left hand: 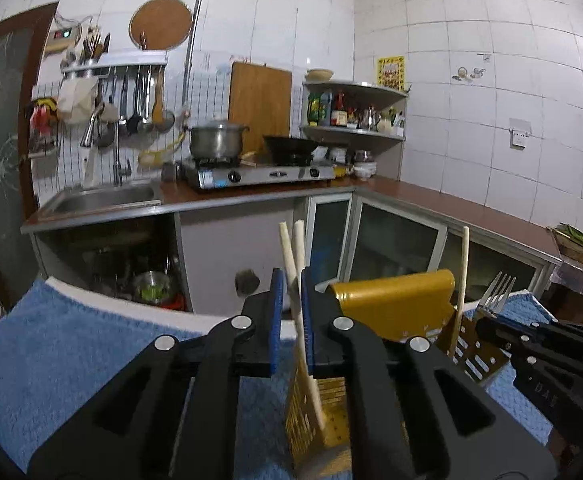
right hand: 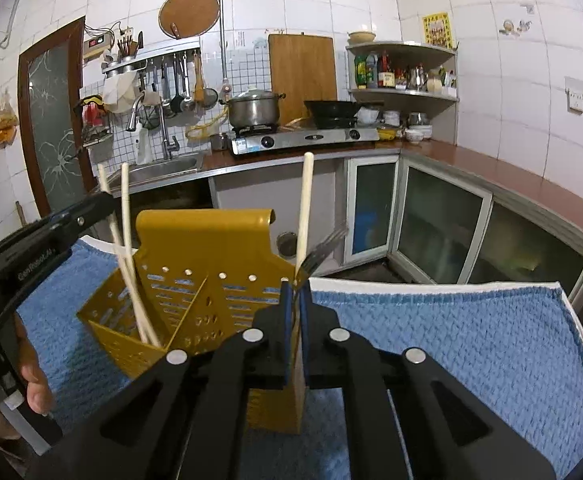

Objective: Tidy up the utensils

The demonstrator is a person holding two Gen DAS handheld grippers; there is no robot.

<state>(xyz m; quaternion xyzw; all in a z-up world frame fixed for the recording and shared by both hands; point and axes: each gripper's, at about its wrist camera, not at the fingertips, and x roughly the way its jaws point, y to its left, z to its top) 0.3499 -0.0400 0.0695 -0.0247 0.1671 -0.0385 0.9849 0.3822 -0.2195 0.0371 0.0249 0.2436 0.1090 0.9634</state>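
Observation:
A yellow slotted utensil holder (right hand: 195,304) stands on a blue towel (right hand: 471,344); it also shows in the left wrist view (left hand: 395,300). My left gripper (left hand: 290,284) is shut on two cream chopsticks (left hand: 291,248) whose lower ends sit in the holder's left compartment (right hand: 139,312). My right gripper (right hand: 296,292) is shut on a metal fork (right hand: 323,250), tines up, over the holder's right side; the fork also shows in the left wrist view (left hand: 495,294). A third chopstick (right hand: 305,208) stands upright in the holder by the fork.
The towel covers a white table (right hand: 443,282). Beyond it is a kitchen counter with a sink (right hand: 159,170), a gas stove (right hand: 303,138) with a pot and a wok, a corner shelf (right hand: 403,72) and glass cabinet doors (right hand: 439,224).

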